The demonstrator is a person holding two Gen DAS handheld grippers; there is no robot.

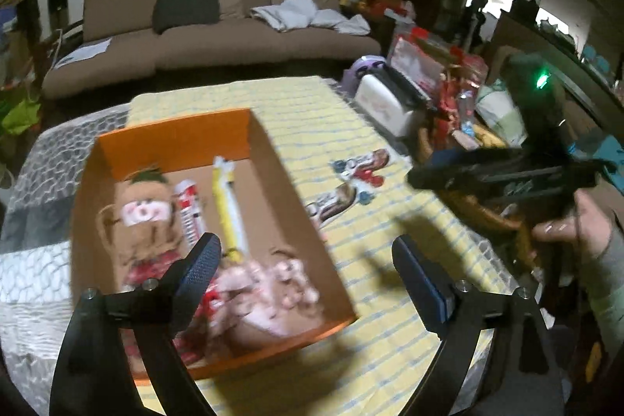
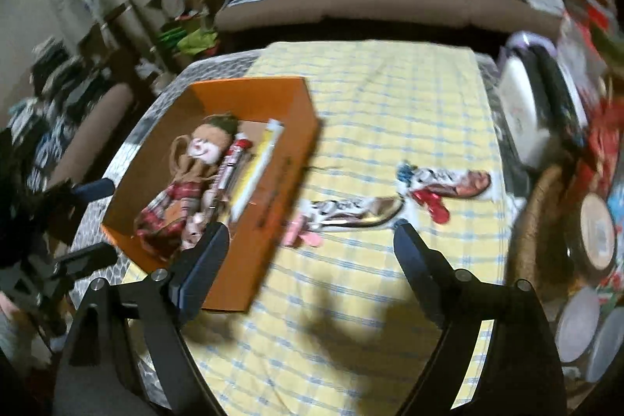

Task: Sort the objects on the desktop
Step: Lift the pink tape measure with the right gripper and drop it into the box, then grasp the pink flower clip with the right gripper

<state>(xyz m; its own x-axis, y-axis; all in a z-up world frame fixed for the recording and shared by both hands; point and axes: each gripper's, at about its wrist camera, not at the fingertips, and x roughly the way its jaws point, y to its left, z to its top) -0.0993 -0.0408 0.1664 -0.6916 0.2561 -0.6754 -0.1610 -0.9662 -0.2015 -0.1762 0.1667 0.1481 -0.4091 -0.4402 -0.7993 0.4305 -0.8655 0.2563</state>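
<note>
An orange cardboard box (image 1: 171, 131) stands on the yellow checked cloth (image 1: 390, 346); it also shows in the right wrist view (image 2: 273, 96). Inside lie a monkey doll (image 1: 144, 217), a yellow-white packet (image 1: 228, 205), a red-white tube (image 1: 189, 209) and a pink plush (image 1: 273, 279). Two flat snack packets (image 1: 362, 168) (image 1: 335, 203) lie right of the box, and show in the right wrist view too (image 2: 444, 182) (image 2: 351, 213). My left gripper (image 1: 308, 260) is open and empty over the box's near right corner. My right gripper (image 2: 312, 240) is open and empty above the cloth near the packets.
A white toaster (image 1: 390, 100) and a pile of red packaging (image 1: 448, 92) crowd the table's right side. A basket and round tins (image 2: 577, 307) sit at the right edge. A brown sofa (image 1: 218, 26) stands behind the table.
</note>
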